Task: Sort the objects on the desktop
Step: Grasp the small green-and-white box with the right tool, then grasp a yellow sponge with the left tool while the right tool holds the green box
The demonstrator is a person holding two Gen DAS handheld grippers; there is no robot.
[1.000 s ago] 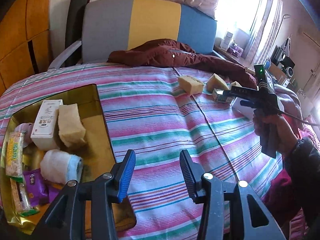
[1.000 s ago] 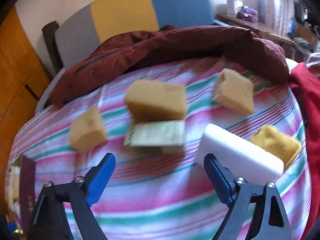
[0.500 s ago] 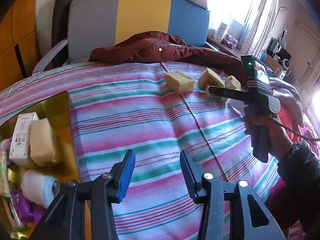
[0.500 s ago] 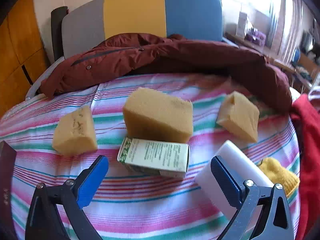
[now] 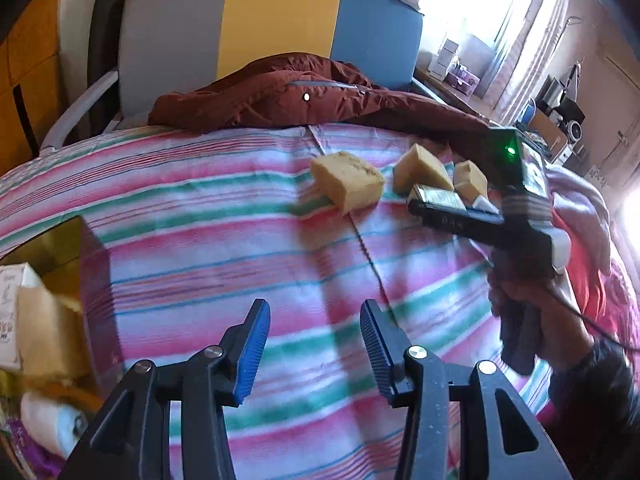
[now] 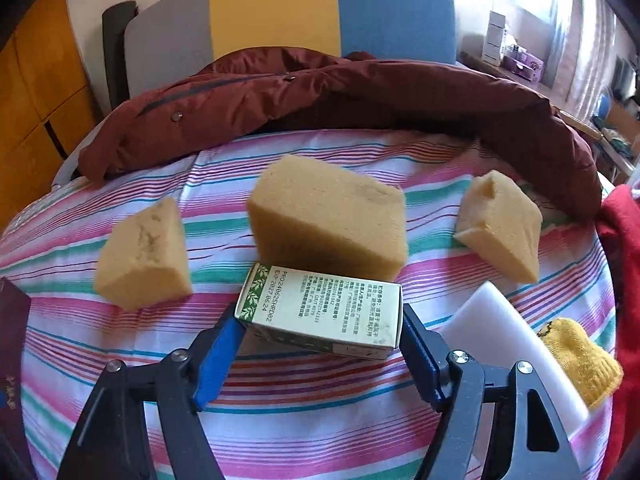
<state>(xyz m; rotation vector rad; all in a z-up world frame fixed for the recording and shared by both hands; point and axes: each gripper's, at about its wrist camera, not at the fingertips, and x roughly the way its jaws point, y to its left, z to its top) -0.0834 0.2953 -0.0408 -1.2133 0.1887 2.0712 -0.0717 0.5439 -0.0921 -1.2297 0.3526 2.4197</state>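
Note:
A small green-and-cream box (image 6: 320, 310) lies on the striped cloth in front of three yellow sponge blocks (image 6: 328, 220). My right gripper (image 6: 320, 344) has its blue pads at both ends of the box, touching or nearly touching it; whether it grips is unclear. The box also shows in the left wrist view (image 5: 438, 199). My left gripper (image 5: 314, 346) is open and empty above the cloth. A gold tray (image 5: 60, 240) at the left holds a white box (image 5: 10, 300), a sponge (image 5: 44, 328) and other items.
A white foam block (image 6: 512, 336) and a yellow knitted item (image 6: 580, 356) lie right of the green box. A maroon jacket (image 6: 320, 104) is heaped at the far edge, before a grey, yellow and blue chair back (image 5: 276, 20). Red fabric (image 6: 624, 248) is at the right.
My right gripper has moved forward and narrowed around the green box. My left gripper has swung right, so the tray has slid to the left edge of its view.

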